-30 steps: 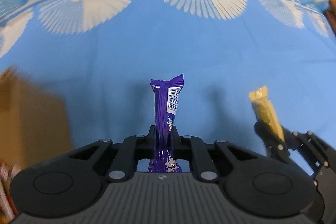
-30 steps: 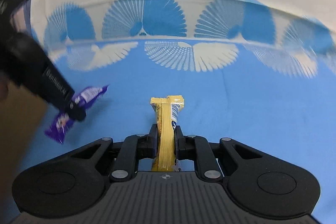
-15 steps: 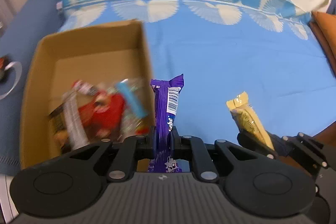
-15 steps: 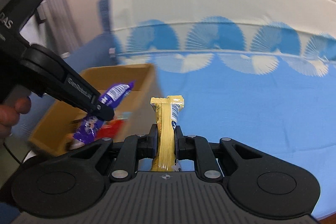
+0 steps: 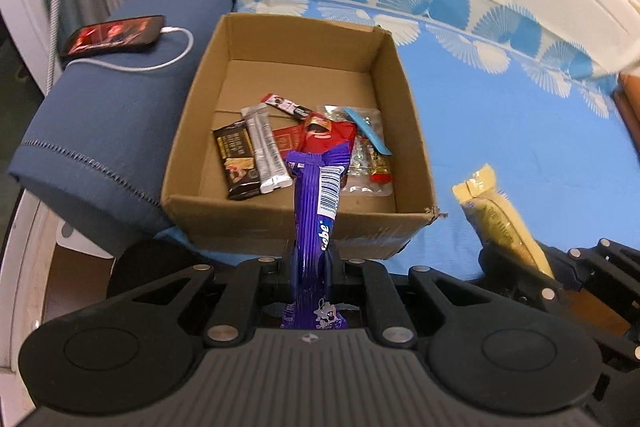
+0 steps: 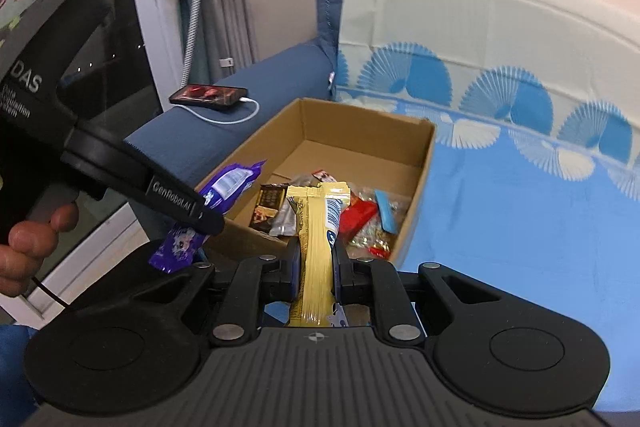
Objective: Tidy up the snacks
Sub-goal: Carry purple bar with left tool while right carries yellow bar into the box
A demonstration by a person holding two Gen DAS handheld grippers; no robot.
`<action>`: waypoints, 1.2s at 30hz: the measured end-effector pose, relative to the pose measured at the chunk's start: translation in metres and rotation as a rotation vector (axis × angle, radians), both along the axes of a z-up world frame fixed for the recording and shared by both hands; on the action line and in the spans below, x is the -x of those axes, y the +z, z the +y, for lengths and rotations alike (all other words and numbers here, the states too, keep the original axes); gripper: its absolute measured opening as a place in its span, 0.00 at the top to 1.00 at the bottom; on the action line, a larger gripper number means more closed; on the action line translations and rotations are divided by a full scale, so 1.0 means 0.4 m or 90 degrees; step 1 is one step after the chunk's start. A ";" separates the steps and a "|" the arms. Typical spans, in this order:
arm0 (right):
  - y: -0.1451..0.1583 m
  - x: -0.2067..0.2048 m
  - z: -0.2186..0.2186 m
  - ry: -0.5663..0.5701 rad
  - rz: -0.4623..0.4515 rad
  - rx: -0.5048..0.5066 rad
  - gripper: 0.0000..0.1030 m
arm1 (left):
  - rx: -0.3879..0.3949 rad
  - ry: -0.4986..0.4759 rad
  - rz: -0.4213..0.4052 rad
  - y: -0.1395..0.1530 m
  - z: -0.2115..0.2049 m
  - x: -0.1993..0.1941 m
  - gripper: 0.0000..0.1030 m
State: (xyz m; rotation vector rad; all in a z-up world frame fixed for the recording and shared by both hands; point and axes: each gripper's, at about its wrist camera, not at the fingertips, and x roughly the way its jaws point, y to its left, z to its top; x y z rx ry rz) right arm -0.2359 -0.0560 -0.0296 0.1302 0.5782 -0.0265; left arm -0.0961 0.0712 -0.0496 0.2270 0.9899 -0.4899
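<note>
An open cardboard box (image 5: 412,131) (image 6: 424,163) stands on the blue patterned sheet and holds several snack packets (image 5: 256,151). My left gripper (image 5: 310,259) is shut on a purple snack bar (image 5: 314,211), held upright just before the box's near wall. My right gripper (image 6: 316,259) is shut on a yellow snack bar (image 6: 318,239), near the box's near right corner. In the left wrist view the yellow bar (image 5: 496,215) shows to the right of the box. In the right wrist view the purple bar (image 6: 224,187) and left gripper (image 6: 200,213) show at the left.
A dark blue sofa arm (image 5: 120,99) lies left of the box, with a phone (image 5: 116,35) on a white charging cable. The blue fan-pattern sheet (image 5: 520,131) stretches right of the box. A window and curtain (image 6: 208,7) stand beyond the sofa arm.
Both grippers have swung left with their bars, from over bare blue sheet to the cardboard box. The box is now in full view just ahead of both.
</note>
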 end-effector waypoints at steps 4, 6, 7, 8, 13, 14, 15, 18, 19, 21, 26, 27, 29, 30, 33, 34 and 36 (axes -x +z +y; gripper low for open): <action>0.015 0.014 0.038 0.010 -0.001 0.031 0.84 | 0.023 0.002 -0.005 0.011 0.028 0.013 0.88; 0.019 0.021 0.050 0.013 -0.004 0.043 0.84 | 0.033 0.003 -0.009 0.018 0.042 0.020 0.88; 0.020 0.022 0.052 0.013 -0.005 0.047 0.84 | 0.036 0.003 -0.011 0.020 0.044 0.024 0.88; 0.023 0.023 0.056 0.014 -0.005 0.051 0.84 | 0.039 0.004 -0.013 0.022 0.048 0.026 0.88; 0.019 0.018 0.057 0.016 -0.004 0.059 0.84 | 0.045 0.008 -0.013 0.021 0.061 0.035 0.88; 0.020 0.020 0.057 0.016 -0.003 0.059 0.84 | 0.045 0.008 -0.012 0.020 0.060 0.034 0.88; 0.020 0.019 0.057 0.017 -0.003 0.059 0.84 | 0.045 0.008 -0.012 0.019 0.060 0.034 0.88; 0.020 0.019 0.056 0.018 0.001 0.058 0.84 | 0.043 0.008 -0.008 0.016 0.057 0.029 0.88; 0.018 0.017 0.055 0.019 0.002 0.057 0.84 | 0.042 0.007 -0.008 0.014 0.056 0.027 0.88; 0.016 0.012 0.052 0.019 0.005 0.055 0.84 | 0.039 0.007 -0.005 0.010 0.052 0.024 0.88; 0.005 -0.004 0.044 0.018 0.018 0.047 0.84 | 0.031 0.006 0.007 -0.004 0.040 0.008 0.88; 0.001 -0.007 0.041 0.018 0.021 0.045 0.84 | 0.029 0.006 0.009 -0.007 0.038 0.004 0.88; -0.005 -0.015 0.038 0.019 0.026 0.042 0.84 | 0.027 0.007 0.012 -0.011 0.034 -0.005 0.88; -0.006 -0.021 0.038 0.019 0.029 0.041 0.84 | 0.026 0.008 0.013 -0.013 0.031 -0.010 0.88; -0.017 -0.033 0.032 0.018 0.040 0.036 0.84 | 0.023 0.012 0.015 -0.015 0.022 -0.031 0.88; -0.020 -0.038 0.030 0.018 0.043 0.035 0.84 | 0.024 0.014 0.015 -0.015 0.019 -0.038 0.88; -0.025 -0.049 0.026 0.016 0.048 0.033 0.84 | 0.026 0.018 0.015 -0.013 0.013 -0.054 0.88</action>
